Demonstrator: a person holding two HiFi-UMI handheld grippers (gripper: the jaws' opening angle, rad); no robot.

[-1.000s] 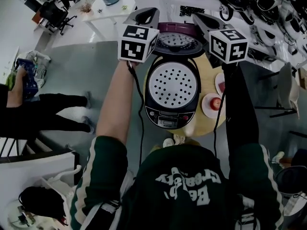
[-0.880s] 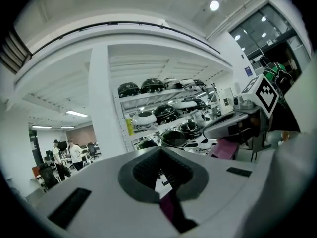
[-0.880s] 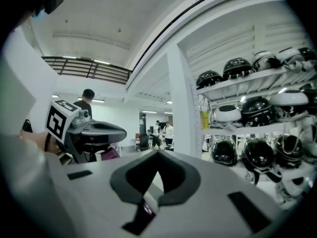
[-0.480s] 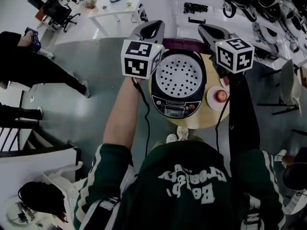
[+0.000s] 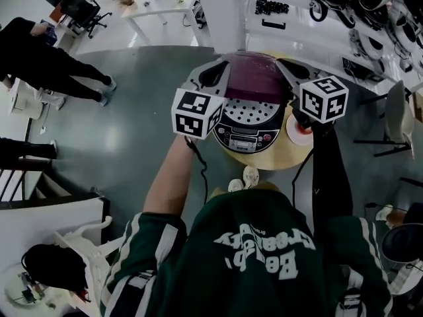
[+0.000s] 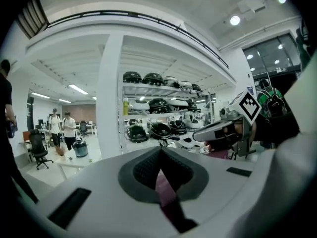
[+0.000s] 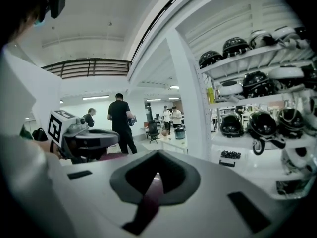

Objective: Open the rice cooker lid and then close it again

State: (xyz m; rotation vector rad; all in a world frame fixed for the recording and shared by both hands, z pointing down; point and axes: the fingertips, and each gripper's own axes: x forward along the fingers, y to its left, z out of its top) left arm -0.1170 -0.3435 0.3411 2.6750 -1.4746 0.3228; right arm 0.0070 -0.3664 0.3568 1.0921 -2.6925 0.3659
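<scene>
The black rice cooker (image 5: 246,137) stands on a small round wooden table (image 5: 281,162). Its purple lid (image 5: 254,78) is tilted partway down over a white perforated tray (image 5: 253,113) inside; the control panel faces me. My left gripper (image 5: 213,73) rests against the lid's left edge and my right gripper (image 5: 289,67) against its right edge. Both are shut, with nothing between the jaws. In the left gripper view the left gripper (image 6: 161,151) shows only purple lid through its slit. The right gripper view shows the same for the right gripper (image 7: 157,156).
A pink plate with a red fruit (image 5: 299,130) sits on the table right of the cooker, half hidden by my right gripper. A white table (image 5: 162,5) stands at the back left, helmet shelves (image 5: 360,8) at the right. A person (image 5: 46,58) walks at the far left.
The lid has swung from upright down over the perforated tray, with both grippers following it toward me. The people at the left have walked on.
</scene>
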